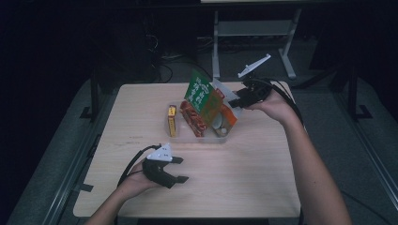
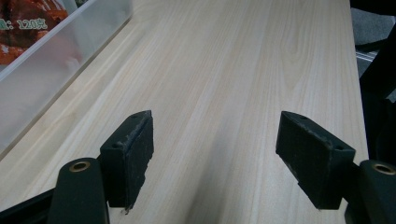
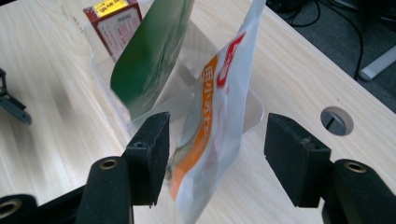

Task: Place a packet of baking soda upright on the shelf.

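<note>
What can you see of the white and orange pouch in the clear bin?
The white and orange pouch is a glossy plastic-looking packet with an orange band and red print. It stands tilted in the clear bin, its upper edge sticking out above the rim, next to the green packet. The right gripper is open around it; one jaw looks very close to it, contact unclear.

The wooden table (image 1: 141, 117) stood on a grey floor (image 1: 51, 159), its top pale and grained, with a round cable hole (image 3: 336, 121) near its far right corner. A yellow and dark box (image 1: 172, 120) lay flat just left of the clear bin. Behind the table, white desk legs (image 1: 216, 42) rose from the floor, joined by a crossbar, and dark cables (image 1: 164, 61) lay in a loose tangle on the floor near them. The room beyond was dark.
</note>
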`<state>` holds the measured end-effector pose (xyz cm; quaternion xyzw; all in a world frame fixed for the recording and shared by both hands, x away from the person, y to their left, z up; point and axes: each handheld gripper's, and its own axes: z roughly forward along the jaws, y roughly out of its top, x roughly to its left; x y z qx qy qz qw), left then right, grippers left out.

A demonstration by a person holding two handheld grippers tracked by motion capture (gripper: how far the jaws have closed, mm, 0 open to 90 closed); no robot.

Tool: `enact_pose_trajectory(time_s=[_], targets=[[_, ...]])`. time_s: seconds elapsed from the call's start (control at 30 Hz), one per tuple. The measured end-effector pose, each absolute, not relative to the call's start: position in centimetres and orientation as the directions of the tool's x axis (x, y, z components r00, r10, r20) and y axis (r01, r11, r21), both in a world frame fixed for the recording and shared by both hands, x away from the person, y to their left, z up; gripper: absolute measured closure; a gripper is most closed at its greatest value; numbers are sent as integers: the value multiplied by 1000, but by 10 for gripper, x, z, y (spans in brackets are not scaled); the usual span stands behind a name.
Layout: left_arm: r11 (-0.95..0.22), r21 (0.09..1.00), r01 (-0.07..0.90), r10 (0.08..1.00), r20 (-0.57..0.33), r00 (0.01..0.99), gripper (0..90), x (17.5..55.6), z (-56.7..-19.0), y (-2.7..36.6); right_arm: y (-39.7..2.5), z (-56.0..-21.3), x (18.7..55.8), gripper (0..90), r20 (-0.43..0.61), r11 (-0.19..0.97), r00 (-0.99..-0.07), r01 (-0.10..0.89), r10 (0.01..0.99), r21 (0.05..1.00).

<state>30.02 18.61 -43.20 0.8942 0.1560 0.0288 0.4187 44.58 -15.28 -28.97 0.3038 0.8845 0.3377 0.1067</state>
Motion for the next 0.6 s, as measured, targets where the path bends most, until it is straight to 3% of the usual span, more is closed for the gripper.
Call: enact_pose_trajectory(time_s=[0.37, 0.6], targets=[[-606, 752, 259, 299, -86, 950, 262, 301, -433, 185, -164, -288, 427, 375, 26, 563, -778, 476, 627, 675], [-619, 744, 251, 293, -77, 953, 211, 300, -434, 185, -173, -296, 413, 332, 17, 554, -780, 459, 626, 695]])
